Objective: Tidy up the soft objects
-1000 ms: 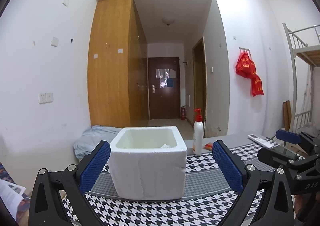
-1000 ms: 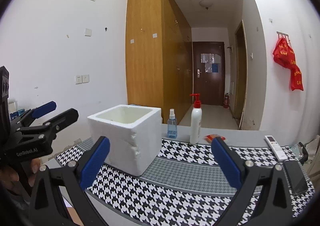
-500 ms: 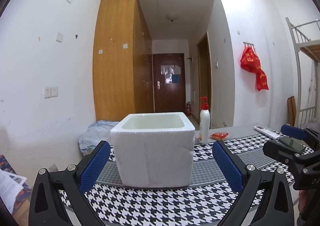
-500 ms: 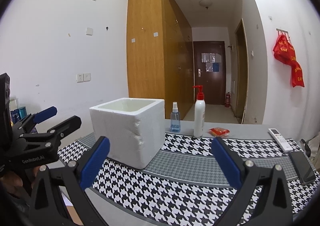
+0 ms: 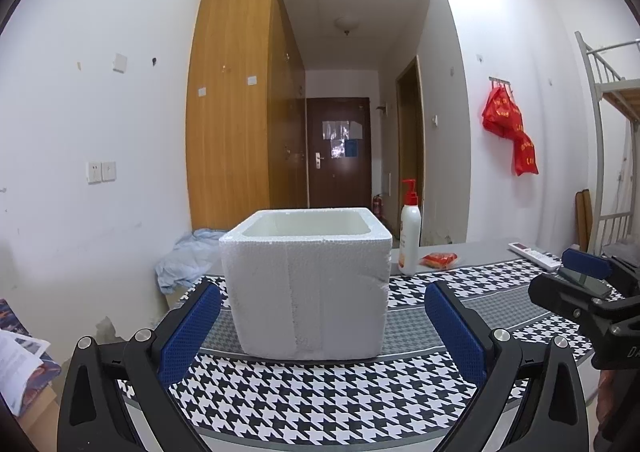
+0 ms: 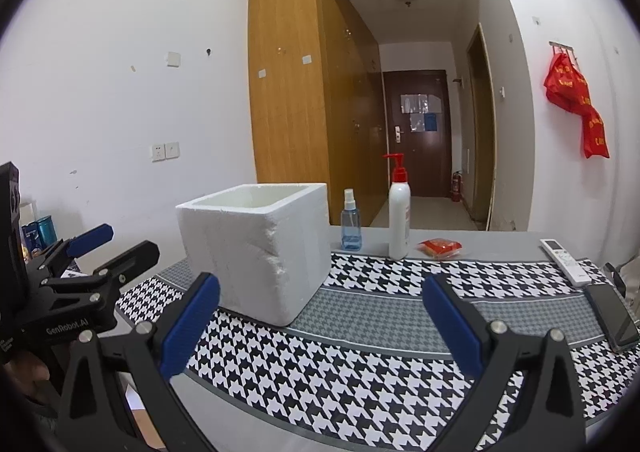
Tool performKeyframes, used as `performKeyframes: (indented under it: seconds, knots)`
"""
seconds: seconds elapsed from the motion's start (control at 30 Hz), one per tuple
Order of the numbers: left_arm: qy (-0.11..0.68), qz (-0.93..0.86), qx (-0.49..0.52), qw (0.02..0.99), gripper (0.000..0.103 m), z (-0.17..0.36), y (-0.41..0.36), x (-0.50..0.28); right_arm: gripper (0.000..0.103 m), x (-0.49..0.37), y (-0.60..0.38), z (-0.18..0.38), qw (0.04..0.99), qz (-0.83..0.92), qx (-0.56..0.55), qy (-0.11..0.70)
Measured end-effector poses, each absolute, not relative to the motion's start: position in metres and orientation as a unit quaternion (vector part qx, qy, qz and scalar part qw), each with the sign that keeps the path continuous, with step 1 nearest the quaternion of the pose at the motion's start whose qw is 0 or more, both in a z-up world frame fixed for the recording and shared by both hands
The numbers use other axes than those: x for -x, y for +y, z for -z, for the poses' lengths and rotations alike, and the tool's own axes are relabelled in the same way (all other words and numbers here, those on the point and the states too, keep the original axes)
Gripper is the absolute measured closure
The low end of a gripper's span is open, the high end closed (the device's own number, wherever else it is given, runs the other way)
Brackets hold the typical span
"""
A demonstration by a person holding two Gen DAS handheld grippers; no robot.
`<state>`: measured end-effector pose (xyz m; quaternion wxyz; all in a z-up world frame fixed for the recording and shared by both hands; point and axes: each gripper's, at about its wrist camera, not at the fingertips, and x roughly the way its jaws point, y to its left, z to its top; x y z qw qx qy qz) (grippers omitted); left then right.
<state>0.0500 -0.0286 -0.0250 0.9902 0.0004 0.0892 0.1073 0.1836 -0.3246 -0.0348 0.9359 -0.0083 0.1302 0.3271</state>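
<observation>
Left wrist: my left gripper point(image 5: 320, 326) hangs spread and empty before the foam box point(image 5: 306, 284) at the table's point(image 5: 480, 250) left end. I'd judge the red packet point(image 5: 439, 260) near the far edge the thing to fetch; the pump bottle point(image 5: 410, 236) crowds it.

Right wrist: right gripper point(image 6: 320, 322) spread, empty. Spray bottle point(image 6: 351, 226), remote point(image 6: 564, 262), phone point(image 6: 612, 318) lie around.
</observation>
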Motion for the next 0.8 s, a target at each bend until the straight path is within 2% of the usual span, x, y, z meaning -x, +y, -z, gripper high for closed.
performKeyframes:
  seconds: [0.8]
  knots:
    - [0.100, -0.110, 0.002, 0.989, 0.001, 0.0278, -0.0248, -0.0513, 0.001, -0.1805, -0.3165, 0.0371, 0.932, -0.335, 0.020, 0.135]
